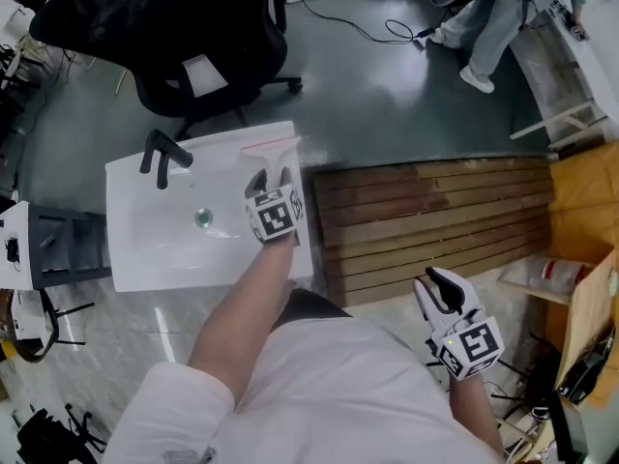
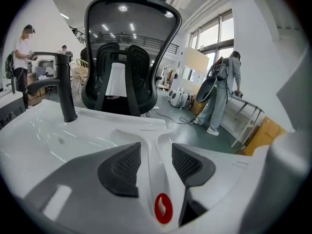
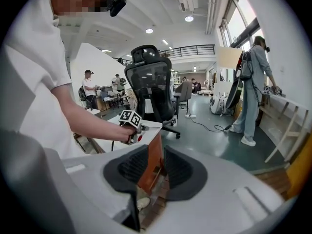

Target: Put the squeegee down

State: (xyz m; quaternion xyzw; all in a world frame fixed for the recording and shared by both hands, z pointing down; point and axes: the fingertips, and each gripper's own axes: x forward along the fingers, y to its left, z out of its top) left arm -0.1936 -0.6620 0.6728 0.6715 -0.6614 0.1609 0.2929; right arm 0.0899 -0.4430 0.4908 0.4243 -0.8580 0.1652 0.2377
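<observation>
Squeegee (image 1: 275, 155) lies flat on the white sink (image 1: 145, 259) top, at the 2 o'clock corner of the basin. Its pink blade edge is at the 12 o'clock end and the white handle runs back toward 6 o'clock. Left gripper (image 1: 272, 178) is right at the handle's near end. Its jaws are spread, with the handle lying between the two pads. The left gripper view shows a thin gap on each side, so the pads are not pinching. A red mark shows on the handle end nearest the camera.

Black faucet (image 1: 162, 155) stands at 10 o'clock of the basin, with the drain (image 1: 203, 218) near centre. Black office chair (image 1: 193, 46) sits at 12 o'clock behind the sink. Wooden slatted platform (image 1: 426, 220) is at 3 o'clock of the sink, touching or just beside it, can't tell which.

Right gripper (image 1: 441, 282) hangs well apart from the sink, at 5 o'clock of the head view, over the platform's near edge. Its jaws are slightly parted with a narrow slot and nothing gripped; only the sink's brown side shows through the gap. Person in jeans (image 1: 493, 27) stands at 1 o'clock on the grey floor.
</observation>
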